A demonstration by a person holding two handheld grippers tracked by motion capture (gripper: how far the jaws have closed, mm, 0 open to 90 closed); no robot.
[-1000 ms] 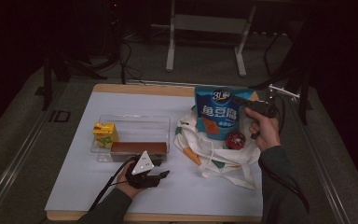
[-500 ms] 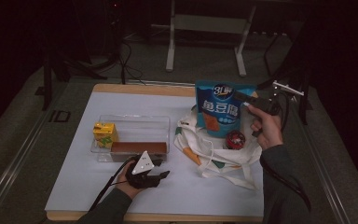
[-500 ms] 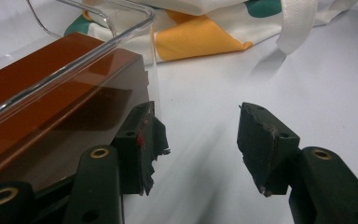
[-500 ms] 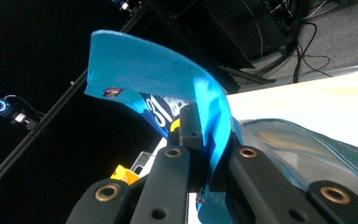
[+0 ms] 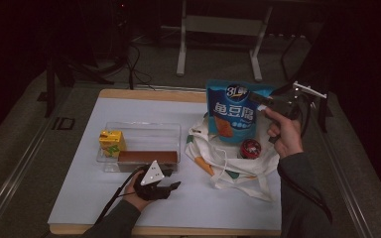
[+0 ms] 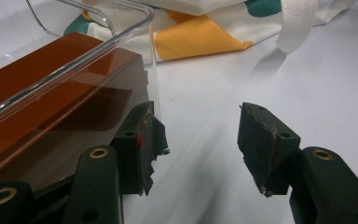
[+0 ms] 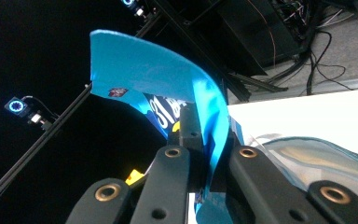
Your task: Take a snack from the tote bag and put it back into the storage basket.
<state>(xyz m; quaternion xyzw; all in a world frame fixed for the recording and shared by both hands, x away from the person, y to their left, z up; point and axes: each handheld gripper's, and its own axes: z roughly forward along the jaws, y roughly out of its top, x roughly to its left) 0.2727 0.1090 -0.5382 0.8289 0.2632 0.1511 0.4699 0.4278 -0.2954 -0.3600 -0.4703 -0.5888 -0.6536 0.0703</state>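
High view, right of centre: our right gripper (image 5: 263,105), clamped on the blue snack bag (image 5: 233,114), has lifted it clear above the tote bag (image 5: 228,158), ready for packing; left gripper (image 5: 171,186) idles half-open, empty.

Counted on the table (image 5: 79,198): 1 blue snack pouch (image 5: 232,113), 1 cloth tote bag (image 5: 228,161), 1 clear plastic bin (image 5: 141,131), 1 yellow drink carton (image 5: 111,142), 1 brown box (image 5: 146,157), 1 red round tin (image 5: 251,148). 2 grippers are seen: left gripper (image 5: 171,187), right gripper (image 5: 264,104).
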